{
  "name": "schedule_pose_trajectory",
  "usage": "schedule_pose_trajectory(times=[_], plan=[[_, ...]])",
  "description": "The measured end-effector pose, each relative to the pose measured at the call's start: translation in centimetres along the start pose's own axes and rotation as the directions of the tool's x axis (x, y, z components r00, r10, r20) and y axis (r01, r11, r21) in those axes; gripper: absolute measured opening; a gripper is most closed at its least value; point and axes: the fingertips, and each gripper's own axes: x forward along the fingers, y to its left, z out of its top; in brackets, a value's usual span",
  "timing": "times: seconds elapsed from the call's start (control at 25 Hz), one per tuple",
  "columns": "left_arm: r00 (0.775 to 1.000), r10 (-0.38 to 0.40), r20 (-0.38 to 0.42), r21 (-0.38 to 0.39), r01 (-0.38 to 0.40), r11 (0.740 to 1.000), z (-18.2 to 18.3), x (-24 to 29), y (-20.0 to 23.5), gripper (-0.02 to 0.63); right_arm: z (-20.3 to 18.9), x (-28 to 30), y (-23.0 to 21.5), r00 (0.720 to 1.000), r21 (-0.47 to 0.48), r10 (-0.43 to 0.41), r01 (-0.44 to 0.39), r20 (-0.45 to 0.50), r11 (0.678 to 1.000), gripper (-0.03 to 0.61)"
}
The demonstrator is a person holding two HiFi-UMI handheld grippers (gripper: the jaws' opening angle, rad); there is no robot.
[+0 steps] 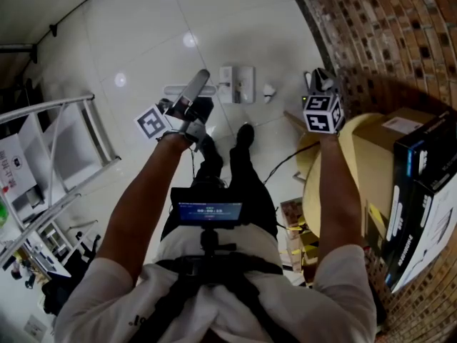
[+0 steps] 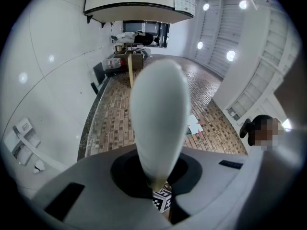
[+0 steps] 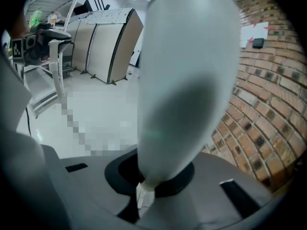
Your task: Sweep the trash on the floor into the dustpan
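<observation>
Head view, from the left: a metal rack [image 1: 61, 156] stands on the white tiled floor [image 1: 143, 34] at the left edge of the picture. Next comes the left gripper [image 1: 198, 83], held out over the tiles with its marker cube just to the left of the hand. The left gripper view shows its jaws pressed together with nothing between them.

Ahead of it, near the middle of the floor, lies a flat white thing that looks like the dustpan [image 1: 237, 84], with a pale bar beside it on the left. A small white scrap [image 1: 268, 91] lies just to its right, apart from it. Two dark shoes [image 1: 244, 134] stand on the tiles below these, and a small screen [image 1: 209, 211] hangs at the person's chest.

The right gripper [image 1: 319, 78] is held over the edge where the tiles meet the brick surface [image 1: 385, 27]. Its own view shows the jaws pressed together and empty. At the far right a cardboard box [image 1: 385, 141] and a black box [image 1: 421, 184] stand against the brick.
</observation>
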Motion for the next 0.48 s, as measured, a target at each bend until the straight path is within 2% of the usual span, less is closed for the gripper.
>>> schedule_pose_trajectory(times=[0.12,0.24,0.48], plan=[[1.0,0.008,-0.016,-0.004,-0.009,1.0,-0.2,-0.6,0.0,0.003,-0.2,-0.2,0.5,1.0,0.137,0.002,-0.005,0.027,0.991,0.011],[1.0,0.016,-0.014,-0.007,-0.016,1.0,-0.1,-1.5,0.1,0.003,0.4,-0.2,-0.2,0.998,0.306,-0.037,0.019,0.053,0.952,0.012],[0.999,0.009,-0.034,-0.012,-0.009,1.0,-0.1,-2.4,-0.1,0.002,1.1,0.3,-1.6,0.994,0.475,-0.075,0.03,0.076,0.879,0.017]])
